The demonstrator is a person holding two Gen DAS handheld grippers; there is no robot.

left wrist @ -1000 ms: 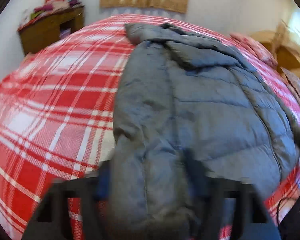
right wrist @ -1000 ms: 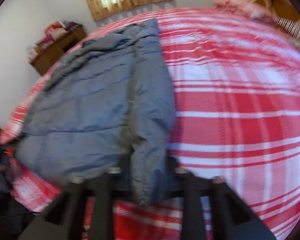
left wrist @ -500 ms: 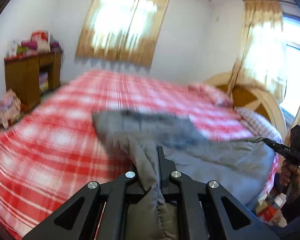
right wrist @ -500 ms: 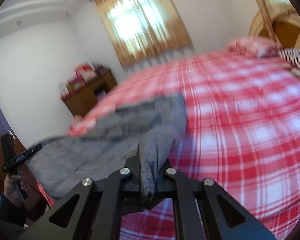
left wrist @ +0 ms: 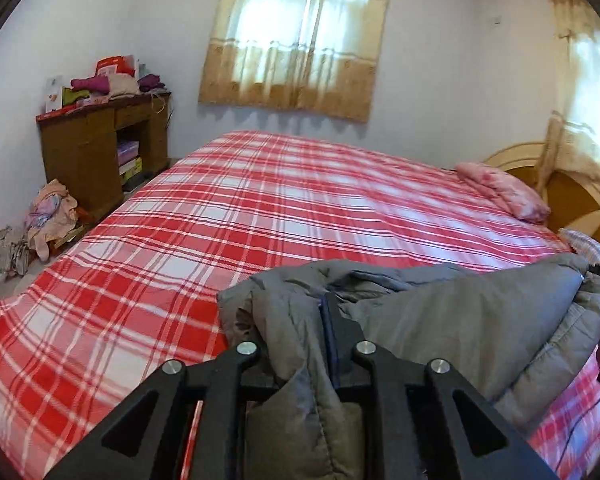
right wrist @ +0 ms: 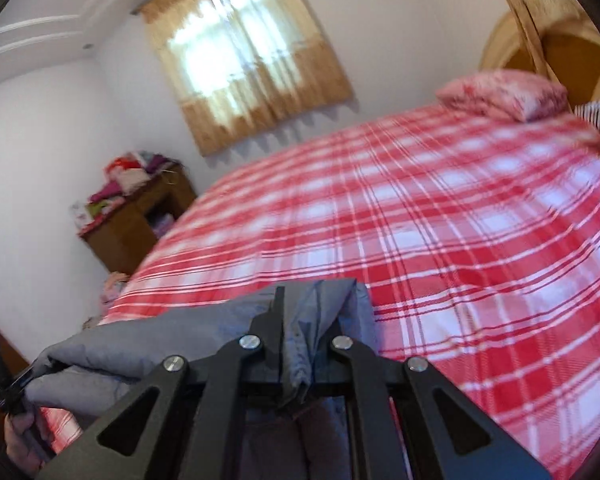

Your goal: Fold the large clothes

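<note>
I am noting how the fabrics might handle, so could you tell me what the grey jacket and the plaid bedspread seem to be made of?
Grey jacket: probably a matte, thin woven shell over soft padding; it shows stitched quilt lines and puffy folds.
Plaid bedspread: apparently a flat woven cloth, perhaps cotton; it has a red and white check and no sheen.

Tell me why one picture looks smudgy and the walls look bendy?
The right wrist view is smeared by motion: the red plaid bedspread and the curtained window look soft. The left wrist view is sharp, down to the grey padded jacket. In both, the fisheye lens bends walls and darkens corners; the window glares white.
</note>
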